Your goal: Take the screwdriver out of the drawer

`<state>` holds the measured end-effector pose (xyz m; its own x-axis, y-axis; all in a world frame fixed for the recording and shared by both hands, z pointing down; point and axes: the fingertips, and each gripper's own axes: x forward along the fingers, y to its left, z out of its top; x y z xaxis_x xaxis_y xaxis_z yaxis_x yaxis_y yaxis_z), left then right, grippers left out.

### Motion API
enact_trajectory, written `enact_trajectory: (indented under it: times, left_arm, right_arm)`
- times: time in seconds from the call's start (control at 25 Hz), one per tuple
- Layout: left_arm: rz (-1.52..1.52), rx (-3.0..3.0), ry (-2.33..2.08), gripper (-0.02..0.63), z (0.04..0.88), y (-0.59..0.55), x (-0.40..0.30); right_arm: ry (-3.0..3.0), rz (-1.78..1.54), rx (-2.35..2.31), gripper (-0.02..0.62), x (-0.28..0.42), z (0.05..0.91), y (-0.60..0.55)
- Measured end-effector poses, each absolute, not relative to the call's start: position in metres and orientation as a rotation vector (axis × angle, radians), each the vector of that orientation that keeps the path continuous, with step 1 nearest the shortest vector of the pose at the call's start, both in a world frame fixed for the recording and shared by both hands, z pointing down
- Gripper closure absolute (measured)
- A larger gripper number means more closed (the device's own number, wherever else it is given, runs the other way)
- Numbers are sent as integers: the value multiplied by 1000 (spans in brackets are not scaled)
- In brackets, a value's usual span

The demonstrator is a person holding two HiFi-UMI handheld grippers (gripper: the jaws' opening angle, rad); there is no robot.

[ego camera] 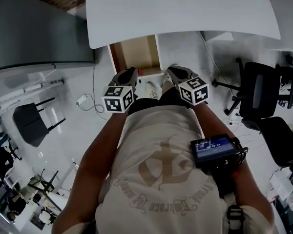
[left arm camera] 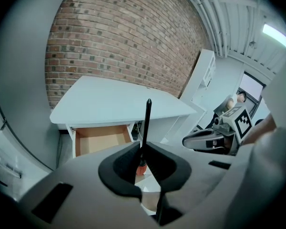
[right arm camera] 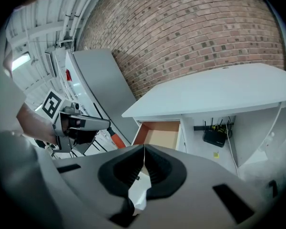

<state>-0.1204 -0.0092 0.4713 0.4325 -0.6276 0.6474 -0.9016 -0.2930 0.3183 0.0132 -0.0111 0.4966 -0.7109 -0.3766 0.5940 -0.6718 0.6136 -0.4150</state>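
The screwdriver's black shaft [left arm camera: 146, 123] sticks up between my left gripper's [left arm camera: 143, 152] pads, which are shut on it; its orange handle [left arm camera: 141, 167] shows just below them. In the right gripper view the orange handle [right arm camera: 116, 139] hangs under the left gripper [right arm camera: 101, 123]. The drawer [ego camera: 136, 52] stands pulled out under the white table [ego camera: 180, 11], its wooden inside [left arm camera: 102, 137] bare where visible. My right gripper [right arm camera: 144, 152] is shut with nothing between its pads. Both grippers [ego camera: 132, 73] [ego camera: 173, 71] are held up in front of the drawer [right arm camera: 159, 132], apart from it.
A grey cabinet [ego camera: 34, 33] stands left of the table, black office chairs [ego camera: 263, 91] to the right and a dark chair [ego camera: 31, 123] at the left. A router [right arm camera: 213, 136] with cables sits under the table by the brick wall [left arm camera: 124, 37].
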Motion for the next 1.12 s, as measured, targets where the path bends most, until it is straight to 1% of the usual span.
enact_trajectory:
  times: [0.72,1.12]
  left_arm:
    - [417,2178,-1283,560,402,-7,-135]
    - [358,2200,-1350,560,372,-9,-162]
  right_arm:
    - [-2539,790,793,572,-22,432,-33]
    - [-2606,730,727,572,-40,406,-43]
